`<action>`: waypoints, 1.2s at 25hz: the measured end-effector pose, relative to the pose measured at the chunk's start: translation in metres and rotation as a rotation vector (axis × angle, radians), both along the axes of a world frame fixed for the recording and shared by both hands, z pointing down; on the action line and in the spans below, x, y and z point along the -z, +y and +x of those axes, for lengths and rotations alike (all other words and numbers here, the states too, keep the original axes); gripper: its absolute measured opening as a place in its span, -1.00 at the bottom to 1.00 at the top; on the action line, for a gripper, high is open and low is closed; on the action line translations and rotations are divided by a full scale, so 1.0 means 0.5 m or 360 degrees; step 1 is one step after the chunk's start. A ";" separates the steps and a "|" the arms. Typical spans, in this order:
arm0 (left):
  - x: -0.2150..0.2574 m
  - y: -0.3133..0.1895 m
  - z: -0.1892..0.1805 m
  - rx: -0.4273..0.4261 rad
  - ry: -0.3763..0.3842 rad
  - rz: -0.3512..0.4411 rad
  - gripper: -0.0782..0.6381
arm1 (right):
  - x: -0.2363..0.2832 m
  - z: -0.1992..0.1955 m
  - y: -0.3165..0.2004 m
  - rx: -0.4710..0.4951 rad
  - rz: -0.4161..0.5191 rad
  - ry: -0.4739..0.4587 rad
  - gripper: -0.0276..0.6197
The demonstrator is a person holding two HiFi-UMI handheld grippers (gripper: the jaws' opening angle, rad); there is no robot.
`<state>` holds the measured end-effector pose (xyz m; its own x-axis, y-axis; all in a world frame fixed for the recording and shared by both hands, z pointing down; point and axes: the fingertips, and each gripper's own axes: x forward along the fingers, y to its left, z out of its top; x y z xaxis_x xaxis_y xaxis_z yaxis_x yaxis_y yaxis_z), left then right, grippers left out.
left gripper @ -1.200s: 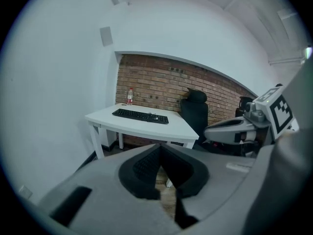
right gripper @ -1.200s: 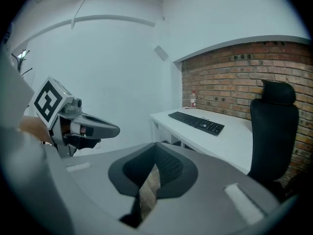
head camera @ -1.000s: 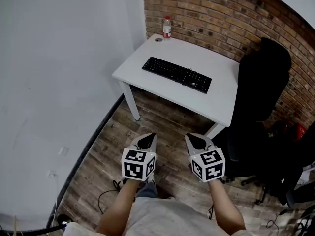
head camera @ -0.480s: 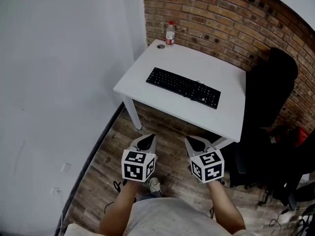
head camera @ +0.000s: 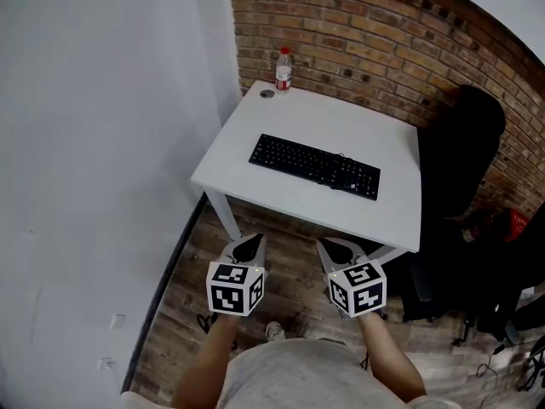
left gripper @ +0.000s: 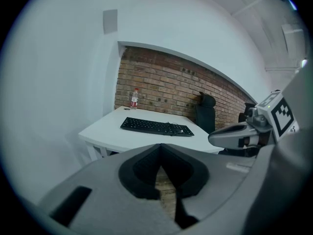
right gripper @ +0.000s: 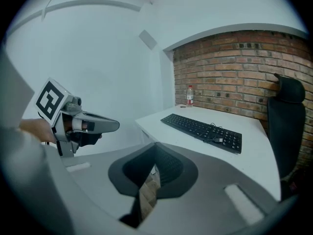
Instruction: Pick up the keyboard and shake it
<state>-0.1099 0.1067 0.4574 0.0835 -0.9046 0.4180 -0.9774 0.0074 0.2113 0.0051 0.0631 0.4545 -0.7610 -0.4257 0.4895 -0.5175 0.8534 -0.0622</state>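
Note:
A black keyboard lies flat across the middle of a white table, with its cable bunched on top near its right end. It also shows in the left gripper view as the keyboard and in the right gripper view as the keyboard. My left gripper and right gripper hang side by side over the floor, short of the table's near edge. Both are shut with nothing between the jaws.
A water bottle and a small round cap stand at the table's far left corner by the brick wall. A black office chair stands to the right of the table. A white wall runs along the left. Cables lie on the wooden floor.
The view has drawn closer to the table, and the keyboard sits a little lower and more central in the frame. Both grippers stay shut and level.

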 end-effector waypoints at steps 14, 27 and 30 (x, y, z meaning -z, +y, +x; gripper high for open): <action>0.002 -0.104 -0.028 -0.0139 -0.0023 0.0012 -0.80 | -0.001 -0.004 -0.090 -0.0182 -0.0004 -0.0039 -0.88; -0.038 -0.288 -0.039 -0.0206 -0.0077 -0.0049 -0.80 | -0.045 -0.004 -0.269 -0.0282 -0.0042 -0.0104 -0.88; -0.046 -0.342 -0.045 -0.0219 -0.0081 -0.0080 -0.80 | -0.052 -0.007 -0.323 -0.0294 -0.0067 -0.0102 -0.88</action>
